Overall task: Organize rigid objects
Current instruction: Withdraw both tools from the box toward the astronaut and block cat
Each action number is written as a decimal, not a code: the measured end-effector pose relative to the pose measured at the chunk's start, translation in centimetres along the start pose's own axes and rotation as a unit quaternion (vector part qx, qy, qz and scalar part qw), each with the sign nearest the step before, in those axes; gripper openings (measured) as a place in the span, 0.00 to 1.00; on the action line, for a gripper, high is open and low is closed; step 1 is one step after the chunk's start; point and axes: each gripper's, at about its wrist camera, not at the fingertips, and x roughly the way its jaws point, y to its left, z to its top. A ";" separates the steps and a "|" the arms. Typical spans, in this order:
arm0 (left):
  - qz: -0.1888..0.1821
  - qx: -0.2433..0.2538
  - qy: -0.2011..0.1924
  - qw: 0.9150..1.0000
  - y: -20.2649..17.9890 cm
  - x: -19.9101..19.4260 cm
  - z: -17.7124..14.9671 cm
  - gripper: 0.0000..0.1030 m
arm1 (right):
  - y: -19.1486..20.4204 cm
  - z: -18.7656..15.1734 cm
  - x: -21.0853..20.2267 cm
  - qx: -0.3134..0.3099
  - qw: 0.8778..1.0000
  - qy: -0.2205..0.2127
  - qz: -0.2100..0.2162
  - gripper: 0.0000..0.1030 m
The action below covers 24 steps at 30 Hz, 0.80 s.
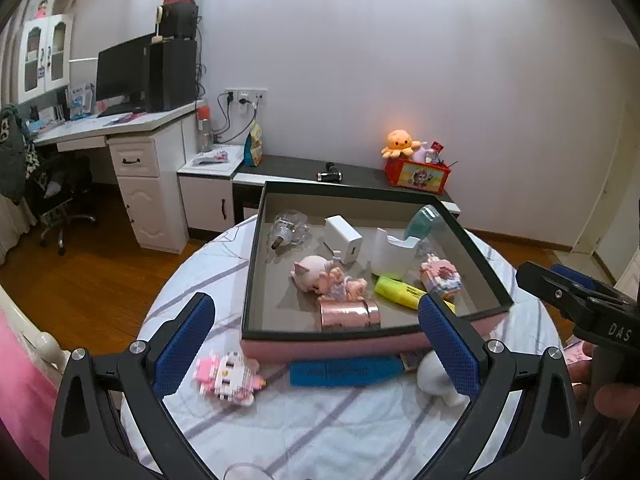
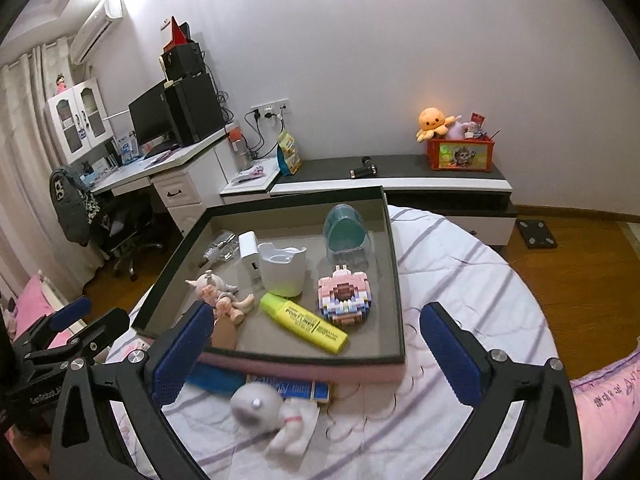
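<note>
A bedroom with a white desk, a monitor and a low dark-topped cabinet lies behind a round surface (image 1: 320, 432) draped in a white cloth with purple stripes. On it sits the collecting box, a shallow pink-sided tray (image 2: 304, 370) with a dark rim and grey floor, set near the middle so both hands can reach over its near wall.

Already inside lie a yellow highlighter (image 2: 304, 322), a pink brick-built donut (image 2: 345, 300), a white cup-like holder (image 2: 283, 270), a white charger (image 2: 250, 258), a teal dome-shaped item (image 2: 344, 228), a small doll figure (image 2: 222, 296), a clear glass piece (image 1: 290, 228) and a rose-gold tin (image 1: 349, 315).

Three things remain outside, lined along the tray's near wall: a pink-and-white brick figure (image 1: 230, 376), a blue bar (image 1: 346, 372) and a white astronaut figurine (image 2: 276, 412), which is blurred, so its pose is hard to tell. A printed blue card (image 2: 288, 388) seems to lie beside the bar.

The left gripper (image 1: 316, 348) hangs with its fingers spread wide and empty, framing the brick figure and bar. The right gripper (image 2: 316, 356) is likewise released and empty above the astronaut. Each appears placed for its nearest leftover piece.
</note>
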 end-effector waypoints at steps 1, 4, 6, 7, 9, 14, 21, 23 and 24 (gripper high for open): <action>0.000 0.000 -0.001 1.000 0.0 -0.4 -0.2 1.00 | 0.1 -0.2 -0.4 -0.002 1.000 -0.001 -0.002 1.00; 0.001 0.000 0.001 1.000 -0.1 -1.5 -1.0 1.00 | 0.2 -1.1 -1.6 -0.002 1.000 -0.002 -0.005 1.00; 0.001 -0.002 0.003 1.000 -0.1 -2.1 -1.7 1.00 | 0.1 -1.7 -2.4 0.001 1.000 -0.003 -0.006 1.00; 0.001 -0.003 0.004 1.000 -0.1 -2.4 -2.0 1.00 | 0.0 -2.1 -2.8 0.000 1.000 -0.003 -0.006 1.00; 0.004 -0.004 0.005 1.000 -0.1 -3.1 -2.7 1.00 | -0.1 -2.7 -3.3 0.000 1.000 0.000 -0.008 1.00; 0.008 -0.010 0.015 1.000 0.4 -4.4 -4.6 1.00 | -0.3 -4.8 -4.7 0.003 1.000 0.008 -0.010 1.00; 0.006 -0.010 0.025 1.000 0.2 -5.4 -6.3 1.00 | 0.2 -6.6 -5.1 0.000 1.000 0.027 -0.009 1.00; 0.006 -0.006 0.023 1.000 0.0 -5.7 -6.4 1.00 | 0.5 -6.6 -5.3 -0.003 1.000 0.025 -0.008 1.00; 0.006 -0.005 0.023 1.000 0.0 -5.8 -6.5 1.00 | 0.6 -6.7 -5.4 -0.005 1.000 0.024 -0.007 1.00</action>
